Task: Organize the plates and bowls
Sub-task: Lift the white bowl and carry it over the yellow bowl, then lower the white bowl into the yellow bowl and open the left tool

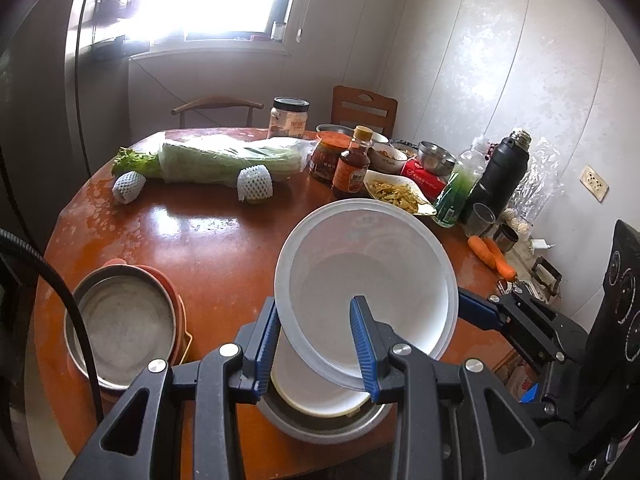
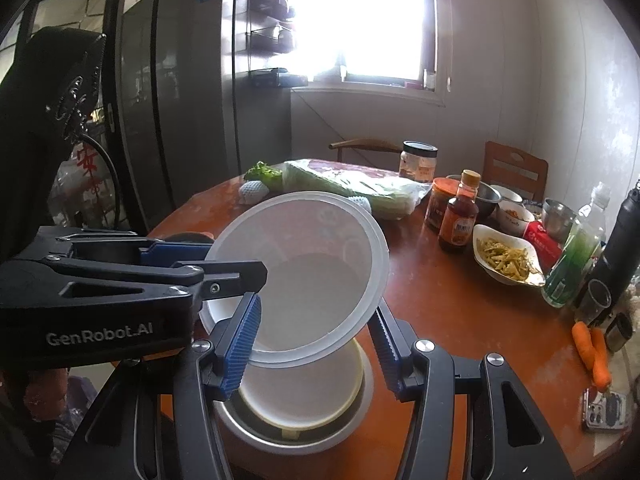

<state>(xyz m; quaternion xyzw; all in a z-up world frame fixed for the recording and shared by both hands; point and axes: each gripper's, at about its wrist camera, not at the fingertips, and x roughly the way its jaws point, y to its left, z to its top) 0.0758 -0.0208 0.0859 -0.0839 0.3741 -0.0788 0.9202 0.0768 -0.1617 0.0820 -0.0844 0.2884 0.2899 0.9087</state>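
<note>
A white plastic bowl (image 1: 372, 264) (image 2: 316, 264) hangs tilted over the round wooden table (image 1: 208, 248), its mouth turned toward both cameras. My left gripper (image 1: 316, 304) (image 2: 224, 260) is shut on its near rim, one finger inside and one outside. My right gripper (image 2: 316, 304) (image 1: 476, 312) holds the opposite rim with its jaws partly apart, one pad across the inside and one against the outer wall. Directly below, a second white bowl (image 1: 316, 392) (image 2: 304, 392) sits nested in a metal bowl (image 1: 320, 432) (image 2: 248, 428). A metal pan (image 1: 124, 320) rests on orange dishes (image 1: 176, 300) at the left.
A wrapped cabbage (image 1: 224, 156) lies across the far side. Jars, a sauce bottle (image 1: 354, 168), a dish of food (image 1: 396, 194), a green bottle (image 1: 456, 192), a black flask (image 1: 502, 176), a glass (image 1: 480, 220) and carrots (image 1: 494, 258) crowd the right. A phone (image 2: 604, 410) lies near the edge.
</note>
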